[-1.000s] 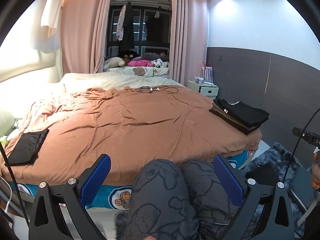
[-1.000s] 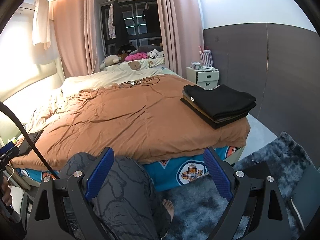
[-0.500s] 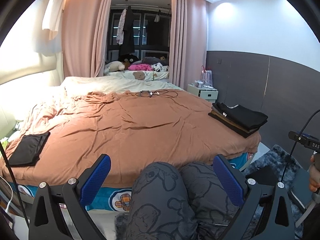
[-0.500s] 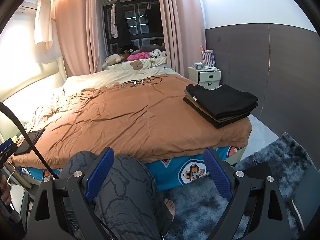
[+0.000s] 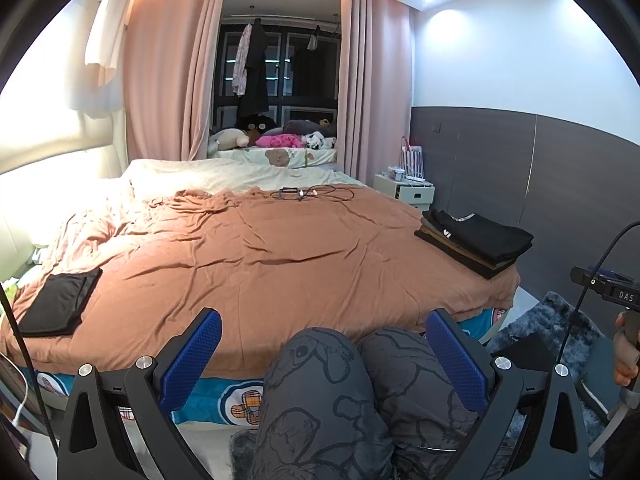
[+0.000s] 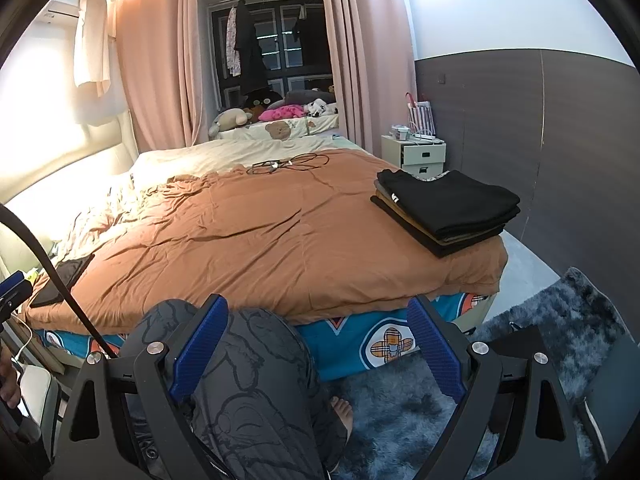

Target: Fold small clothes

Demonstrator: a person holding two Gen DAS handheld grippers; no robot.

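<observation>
The folded clothes wait beyond your knees [image 5: 320,392]: your left gripper [image 5: 323,354] and right gripper [image 6: 318,346] both gape wide, holding nothing. Farther, a flat black garment [image 5: 56,304] lies on the brown bedspread's [image 5: 260,260] left edge, the dark stack [image 6: 446,206] at its right corner.

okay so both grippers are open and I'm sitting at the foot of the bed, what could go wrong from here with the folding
The stack of folded dark clothes sits right at the corner of the brown bedspread; a careless reach could tip it onto the floor. The loose black cables lying mid-bed might snag a garment spread there. The flat black garment lies near the opposite edge, so reaching it with the open left gripper may be awkward.
</observation>
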